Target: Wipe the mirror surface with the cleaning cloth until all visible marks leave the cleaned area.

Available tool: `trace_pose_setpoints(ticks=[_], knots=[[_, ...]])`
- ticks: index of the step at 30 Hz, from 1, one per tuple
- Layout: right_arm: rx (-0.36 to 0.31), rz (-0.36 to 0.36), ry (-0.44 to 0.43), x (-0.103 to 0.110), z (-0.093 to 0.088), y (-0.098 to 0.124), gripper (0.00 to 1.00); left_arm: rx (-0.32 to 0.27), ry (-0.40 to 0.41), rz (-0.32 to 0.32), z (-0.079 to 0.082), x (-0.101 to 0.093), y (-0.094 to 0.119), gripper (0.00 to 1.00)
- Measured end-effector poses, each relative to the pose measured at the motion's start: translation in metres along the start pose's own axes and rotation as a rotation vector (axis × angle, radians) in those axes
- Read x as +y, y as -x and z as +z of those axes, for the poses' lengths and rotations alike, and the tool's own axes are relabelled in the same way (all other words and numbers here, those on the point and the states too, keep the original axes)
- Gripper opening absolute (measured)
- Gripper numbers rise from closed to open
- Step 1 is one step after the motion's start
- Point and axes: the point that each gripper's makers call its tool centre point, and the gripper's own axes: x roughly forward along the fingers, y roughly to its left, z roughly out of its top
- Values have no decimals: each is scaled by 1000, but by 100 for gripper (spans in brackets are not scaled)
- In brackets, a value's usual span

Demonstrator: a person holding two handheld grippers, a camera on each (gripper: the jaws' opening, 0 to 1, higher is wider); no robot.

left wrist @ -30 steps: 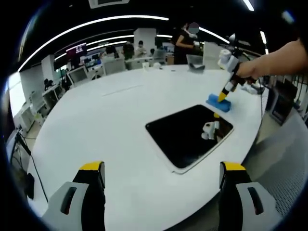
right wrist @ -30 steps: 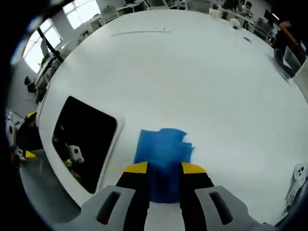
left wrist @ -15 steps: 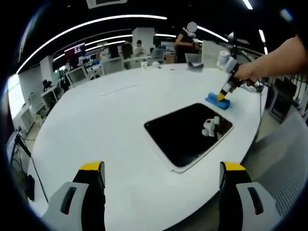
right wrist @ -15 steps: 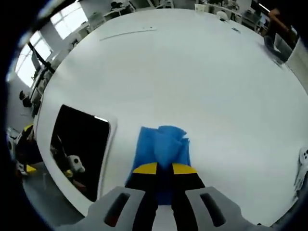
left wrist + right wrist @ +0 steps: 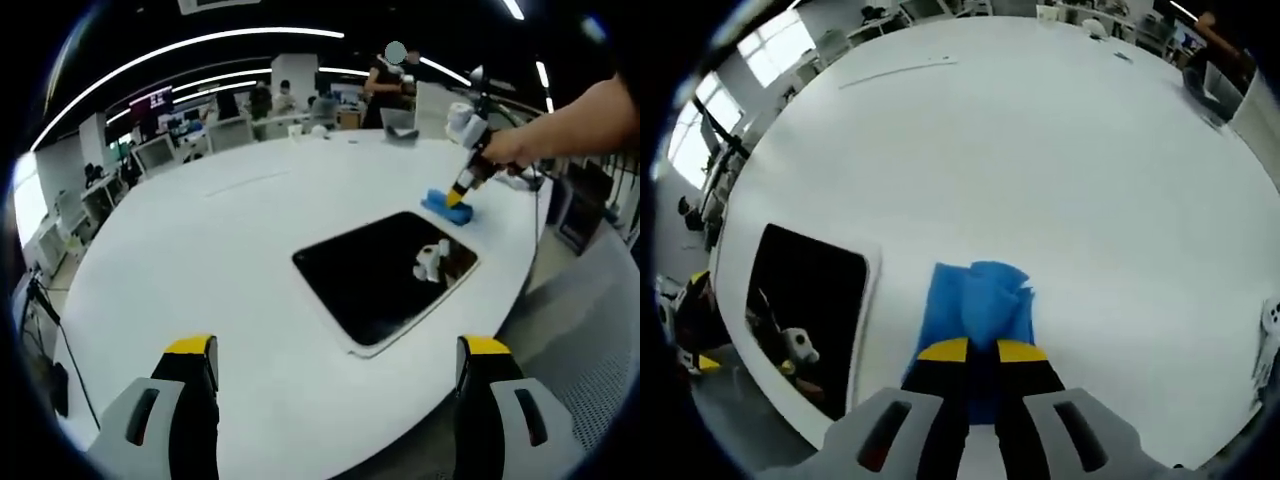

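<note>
Table (image 5: 200,260), white and round, carries everything you work with. In the left gripper view, your left gripper (image 5: 340,370) sits at the near edge with its yellow-tipped fingers (image 5: 190,350) spread wide and nothing between them. Right of centre lies the mirror (image 5: 385,275), a dark rounded rectangle flat on the table, showing a small white reflection. At its far right corner, just beside it, lies the blue cleaning cloth (image 5: 447,207), with your right gripper (image 5: 458,196) angled down onto it from your hand (image 5: 505,150) at the far right. Beyond the table, desks, monitors and people fill the far background under curved ceiling lights.

In the right gripper view, the mirror (image 5: 800,310) lies at the left near the table (image 5: 1040,150) edge, with the left gripper (image 5: 690,335) just beyond it at the left margin. To its right, apart from the mirror, the cleaning cloth (image 5: 978,305) rests on bare table. Your right gripper (image 5: 982,352) has its fingers (image 5: 942,352) drawn close, pinching the near edge of the cloth.
</note>
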Motion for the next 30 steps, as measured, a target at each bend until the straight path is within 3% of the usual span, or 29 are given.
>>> trace_pose_setpoints(ticks=[5, 15, 30], knots=[[10, 9, -29, 0, 5, 13, 2, 5, -5, -12, -1, -3, -1, 99], [-57, 22, -118, -9, 33, 36, 3, -12, -14, -15, 2, -3, -1, 99], [-45, 24, -126, -4, 26, 41, 3, -30, -6, 3, 4, 1, 1, 99]])
